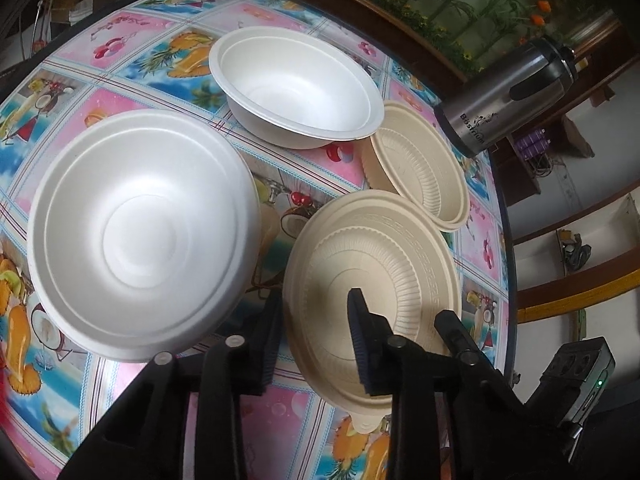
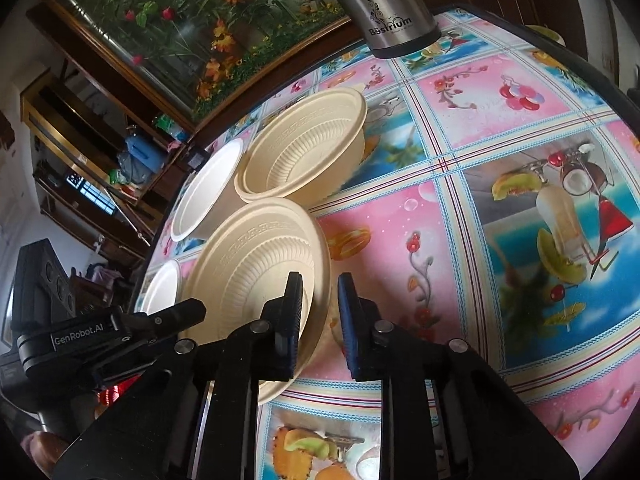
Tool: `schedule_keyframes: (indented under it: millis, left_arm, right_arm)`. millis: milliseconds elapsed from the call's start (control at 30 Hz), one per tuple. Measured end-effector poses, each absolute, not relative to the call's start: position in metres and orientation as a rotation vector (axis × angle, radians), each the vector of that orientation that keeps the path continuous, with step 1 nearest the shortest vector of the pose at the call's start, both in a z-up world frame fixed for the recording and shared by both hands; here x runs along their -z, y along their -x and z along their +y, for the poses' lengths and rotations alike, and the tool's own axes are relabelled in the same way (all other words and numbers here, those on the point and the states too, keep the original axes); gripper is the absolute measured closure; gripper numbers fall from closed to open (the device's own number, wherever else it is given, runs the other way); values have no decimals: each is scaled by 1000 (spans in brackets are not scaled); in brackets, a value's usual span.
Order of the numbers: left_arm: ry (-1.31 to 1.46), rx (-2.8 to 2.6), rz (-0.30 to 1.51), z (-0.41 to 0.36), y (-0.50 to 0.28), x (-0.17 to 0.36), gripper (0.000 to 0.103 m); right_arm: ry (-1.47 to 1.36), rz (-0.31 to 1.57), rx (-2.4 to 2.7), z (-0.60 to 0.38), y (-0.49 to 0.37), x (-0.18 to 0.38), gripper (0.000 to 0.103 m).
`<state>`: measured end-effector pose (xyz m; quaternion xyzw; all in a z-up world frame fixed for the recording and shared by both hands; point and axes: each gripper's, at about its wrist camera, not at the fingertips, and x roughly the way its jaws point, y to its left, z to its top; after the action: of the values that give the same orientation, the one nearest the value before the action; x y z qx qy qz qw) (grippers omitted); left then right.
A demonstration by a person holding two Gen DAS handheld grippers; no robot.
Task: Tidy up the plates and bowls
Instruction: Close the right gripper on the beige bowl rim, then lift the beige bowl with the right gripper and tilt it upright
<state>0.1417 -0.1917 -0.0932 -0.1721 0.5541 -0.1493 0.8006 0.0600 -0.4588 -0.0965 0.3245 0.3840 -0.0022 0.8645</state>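
A beige ribbed bowl sits nearest on the fruit-print tablecloth. My left gripper is shut on its left rim, with one finger outside the rim and the other inside the bowl. My right gripper is shut on the opposite rim, which passes between its pads; one of its fingers shows in the left wrist view. A second beige bowl stands just behind. A large white bowl lies to the left, and another white bowl stands farther back.
A steel flask stands at the table's far edge beside the bowls. The round table's rim runs close past the beige bowls. Open cloth spreads to the right in the right wrist view. Shelves and a flower picture lie beyond.
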Motion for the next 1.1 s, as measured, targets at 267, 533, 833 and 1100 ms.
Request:
schedule_keyframes:
  millis: [267,533,833,1100]
  left_arm:
    - [348,341,1190,-191,-141,97,86]
    - [313,365,1176,-191,-136,97,91]
    - [291,393,1180,-185,-124,101,92]
    - [230,420,1152,-173,-97,94,92]
  right_arm:
    - [-589,794,57,-451,-58,92,91]
    - [-559,790,78,-449,-55,90,91]
    - [-564,769,88,-443,-43,83,91]
    - [-629,746,90,-427,-4,85,91]
